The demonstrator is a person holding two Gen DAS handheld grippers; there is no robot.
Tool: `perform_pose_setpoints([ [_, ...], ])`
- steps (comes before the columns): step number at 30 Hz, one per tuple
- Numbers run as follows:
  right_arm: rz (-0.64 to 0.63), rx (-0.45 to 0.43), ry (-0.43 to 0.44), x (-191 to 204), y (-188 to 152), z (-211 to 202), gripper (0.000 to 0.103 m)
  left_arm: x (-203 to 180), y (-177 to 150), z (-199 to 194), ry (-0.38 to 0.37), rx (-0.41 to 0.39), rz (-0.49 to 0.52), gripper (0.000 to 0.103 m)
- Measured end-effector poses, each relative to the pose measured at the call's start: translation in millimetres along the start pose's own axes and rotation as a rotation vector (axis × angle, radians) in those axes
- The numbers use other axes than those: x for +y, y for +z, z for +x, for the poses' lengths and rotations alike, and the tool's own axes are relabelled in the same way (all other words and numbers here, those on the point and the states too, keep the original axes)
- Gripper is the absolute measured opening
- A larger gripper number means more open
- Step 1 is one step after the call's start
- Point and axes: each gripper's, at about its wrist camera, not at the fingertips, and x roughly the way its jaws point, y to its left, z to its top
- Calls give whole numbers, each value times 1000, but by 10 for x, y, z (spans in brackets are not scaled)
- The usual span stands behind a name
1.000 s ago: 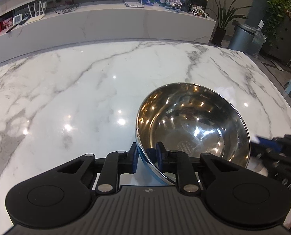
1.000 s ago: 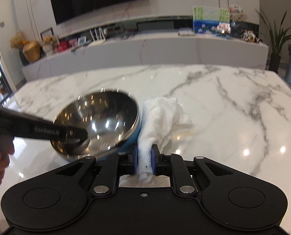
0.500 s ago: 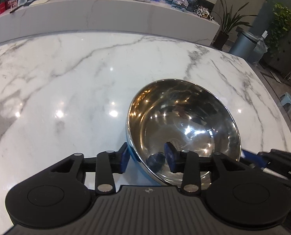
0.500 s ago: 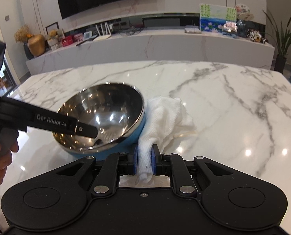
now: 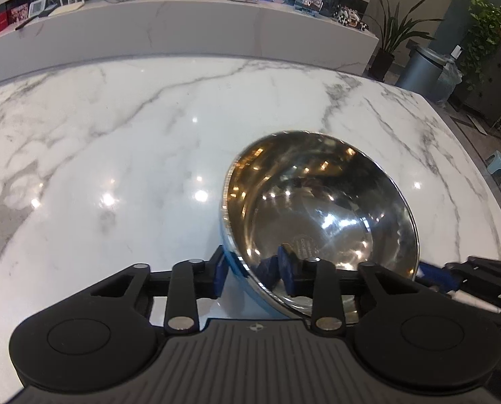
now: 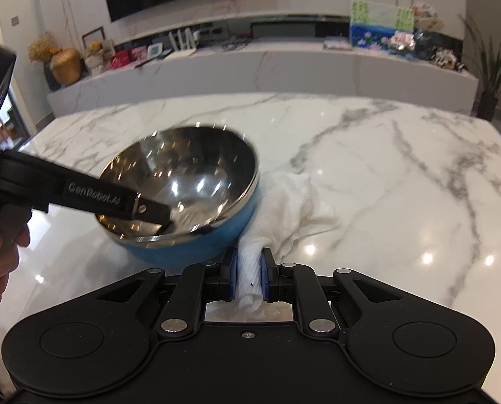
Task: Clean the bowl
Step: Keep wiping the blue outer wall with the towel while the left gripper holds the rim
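Closing on the near rim of the bowl (image 5: 321, 202), your left gripper (image 5: 253, 271) straddles it at lower centre, one pad inside, one outside. Your right gripper (image 6: 248, 277) pinches the white cloth (image 6: 290, 202), bunched beside the bowl's blue wall on the marble table (image 6: 402, 168).

A glossy white marble tabletop with grey veins (image 6: 385, 175) carried a tilted stainless-steel bowl with a blue outside (image 6: 189, 181) and, touching the bowl's right side in the right wrist view, a crumpled white cloth (image 6: 290, 205).
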Motion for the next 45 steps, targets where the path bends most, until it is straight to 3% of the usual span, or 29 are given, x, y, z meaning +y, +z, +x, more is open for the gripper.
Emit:
perform_pose_setpoints([
  [7, -27, -56, -15, -21, 35, -86, 13, -2, 16, -2, 10, -31, 4, 17],
  [20, -90, 54, 22, 113, -23, 55, 13, 39, 6, 41, 9, -15, -38, 20],
  [27, -121, 107, 36, 189, -78, 112, 13, 13, 1, 11, 50, -34, -23, 35],
  [32, -116, 111, 37, 180, -85, 114, 13, 4, 7, -31, 44, -45, -23, 35],
  [41, -109, 89, 24, 159, -61, 109, 13, -53, -1, -28, 64, -44, 37, 19],
  [45, -86, 6, 1, 97, 6, -12, 13, -50, 6, -26, 63, -43, 41, 16],
])
